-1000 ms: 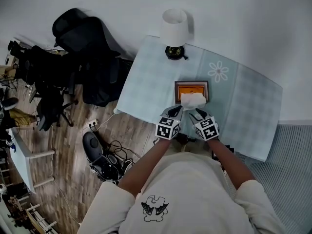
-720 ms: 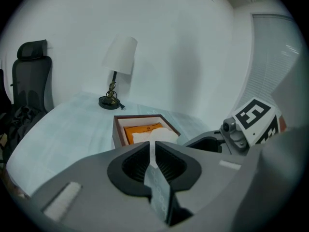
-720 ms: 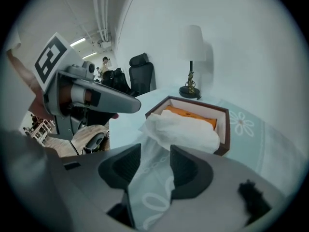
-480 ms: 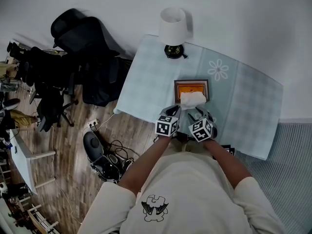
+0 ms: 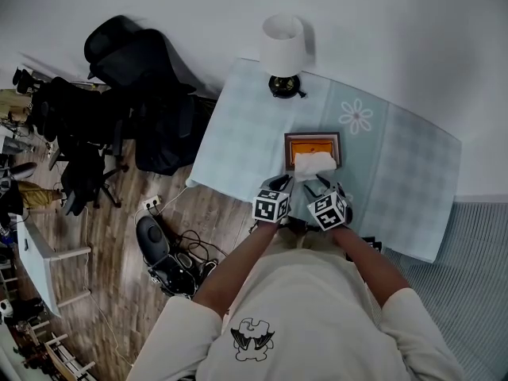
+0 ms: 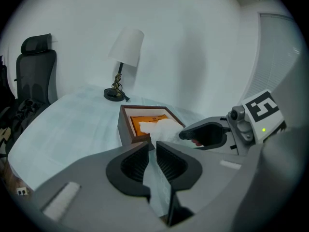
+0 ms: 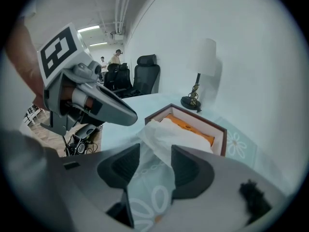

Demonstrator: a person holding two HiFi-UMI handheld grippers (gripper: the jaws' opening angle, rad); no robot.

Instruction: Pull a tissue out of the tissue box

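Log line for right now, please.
tissue draped over tissue box near edge | right gripper fingers just opening, tissue end in gap, unpinched | left gripper fingers narrowly apart, empty

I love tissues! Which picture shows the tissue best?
The right gripper view: the tissue sits big and crumpled in the middle, spilling from the box. The left gripper view shows it smaller; the head view, just a tiny white patch.
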